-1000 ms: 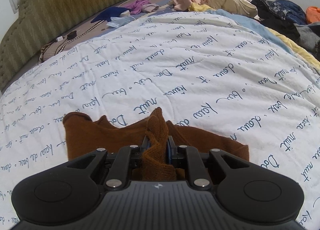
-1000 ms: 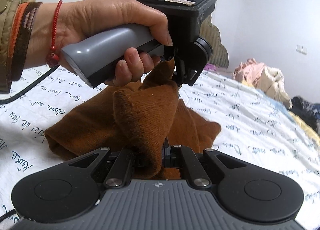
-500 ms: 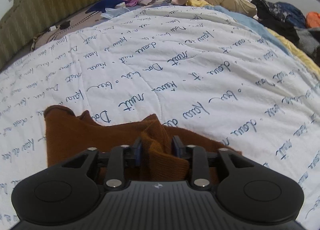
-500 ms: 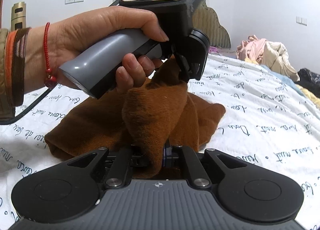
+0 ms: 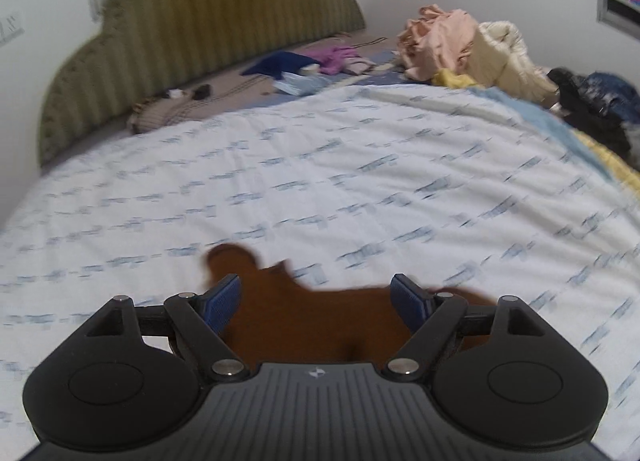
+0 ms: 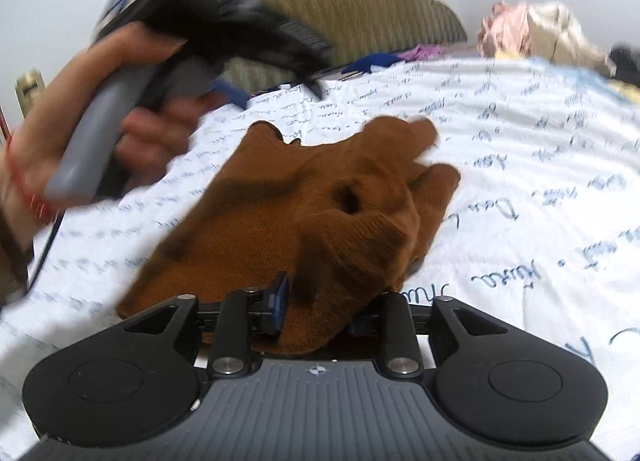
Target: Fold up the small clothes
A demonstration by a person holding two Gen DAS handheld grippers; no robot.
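- The rust-brown knitted garment [image 6: 304,213] lies in a rumpled heap on the white bed cover printed with blue script [image 5: 360,181], its long axis running from near left to far right in the right wrist view.
- The left gripper [image 5: 318,299] has its fingers spread wide, holding nothing; the brown knit lies just below and ahead.
- The right gripper [image 6: 320,309] has its fingers apart, a fold of the knit lying loose between them, so by my reading it is the nearer one for the next grasp.
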